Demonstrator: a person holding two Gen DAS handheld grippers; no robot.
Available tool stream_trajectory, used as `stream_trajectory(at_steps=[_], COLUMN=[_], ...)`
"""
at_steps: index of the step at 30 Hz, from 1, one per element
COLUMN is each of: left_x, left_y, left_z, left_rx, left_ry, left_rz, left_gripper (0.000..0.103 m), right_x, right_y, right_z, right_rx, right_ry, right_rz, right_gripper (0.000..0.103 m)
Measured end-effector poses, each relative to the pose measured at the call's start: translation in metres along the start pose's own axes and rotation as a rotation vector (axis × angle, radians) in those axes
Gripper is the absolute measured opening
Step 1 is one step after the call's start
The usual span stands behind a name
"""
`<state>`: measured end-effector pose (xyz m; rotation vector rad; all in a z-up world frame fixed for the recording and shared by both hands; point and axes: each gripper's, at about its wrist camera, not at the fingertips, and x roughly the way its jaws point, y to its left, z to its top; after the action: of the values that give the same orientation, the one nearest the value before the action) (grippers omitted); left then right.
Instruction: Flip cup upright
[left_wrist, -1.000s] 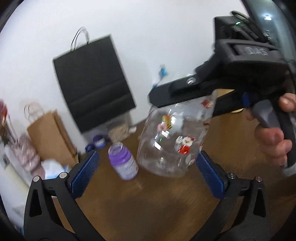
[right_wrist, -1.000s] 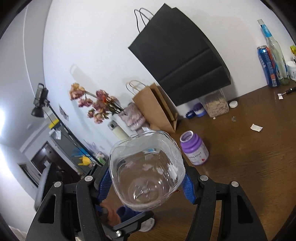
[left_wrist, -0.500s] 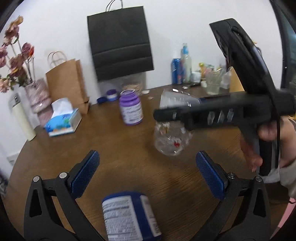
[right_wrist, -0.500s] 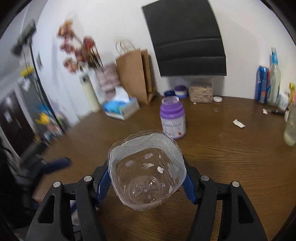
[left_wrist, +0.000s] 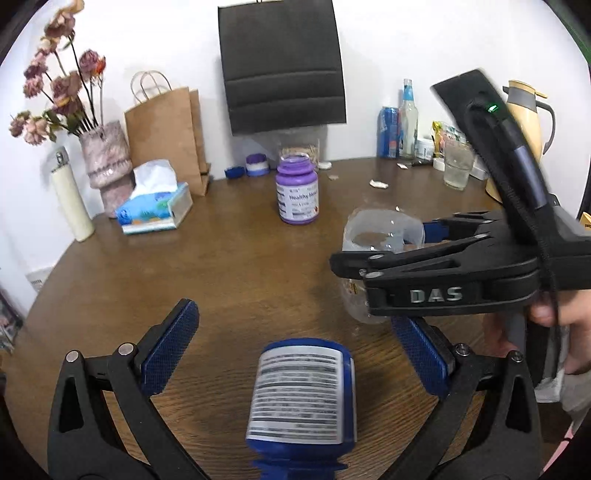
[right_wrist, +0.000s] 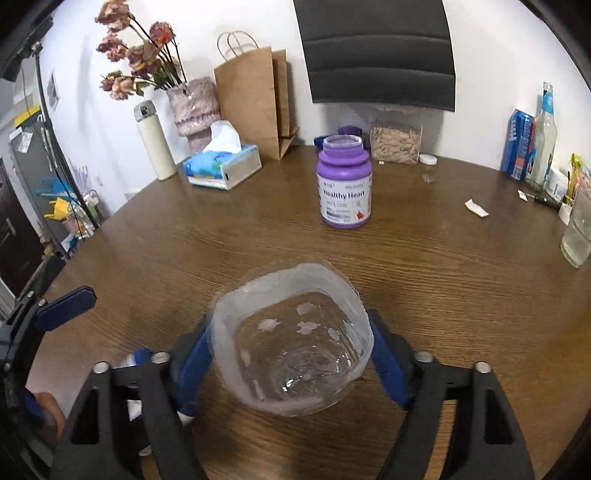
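The clear plastic cup (right_wrist: 291, 343) with small printed stickers stands mouth-up between the blue pads of my right gripper (right_wrist: 291, 358), which is shut on it just above or on the brown table (right_wrist: 443, 295). In the left wrist view the cup (left_wrist: 380, 236) shows at the right, held by the right gripper (left_wrist: 391, 254) from the side. My left gripper (left_wrist: 295, 354) is open and empty, low over the table, with a blue bottle (left_wrist: 303, 398) lying between its fingers.
A purple "Healthy Heart" bottle (right_wrist: 343, 184) stands mid-table. A tissue box (right_wrist: 221, 166), brown paper bag (right_wrist: 255, 99), flower vase (right_wrist: 192, 107), seed jar (right_wrist: 397, 142), can (right_wrist: 521, 144), bottle and a glass (right_wrist: 578, 229) line the back and right edges.
The right gripper turned the cup mouth-up and lowered it toward the table. The left gripper pulled back and tilted down, so the blue bottle now lies between its fingers.
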<state>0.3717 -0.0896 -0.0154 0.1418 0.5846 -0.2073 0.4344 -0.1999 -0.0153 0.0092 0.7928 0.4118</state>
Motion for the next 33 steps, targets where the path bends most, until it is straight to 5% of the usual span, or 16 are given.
stream_trajectory(at_steps=[12,23,33], left_x=[-0.066,-0.143,-0.166], left_y=[0.032,0.047,0.05], left_z=[0.009,-0.002,-0.014], left_rx=[-0.139,-0.19,-0.185], left_ry=[-0.086,-0.206,-0.243], left_rz=[0.068,0.125,0.133], left_gripper=[0.103,0.103,0.103], right_x=[-0.128,-0.183,-0.202], right_y=[0.008,0.011,0.032], right_z=[-0.005,-0.045,-0.062], right_rx=[-0.042,-0.017,-0.042], right_ry=[-0.162,-0.19,-0.227], right_rz=[-0.054,-0.106,-0.095], right_gripper=[0.085,0.085,0.085])
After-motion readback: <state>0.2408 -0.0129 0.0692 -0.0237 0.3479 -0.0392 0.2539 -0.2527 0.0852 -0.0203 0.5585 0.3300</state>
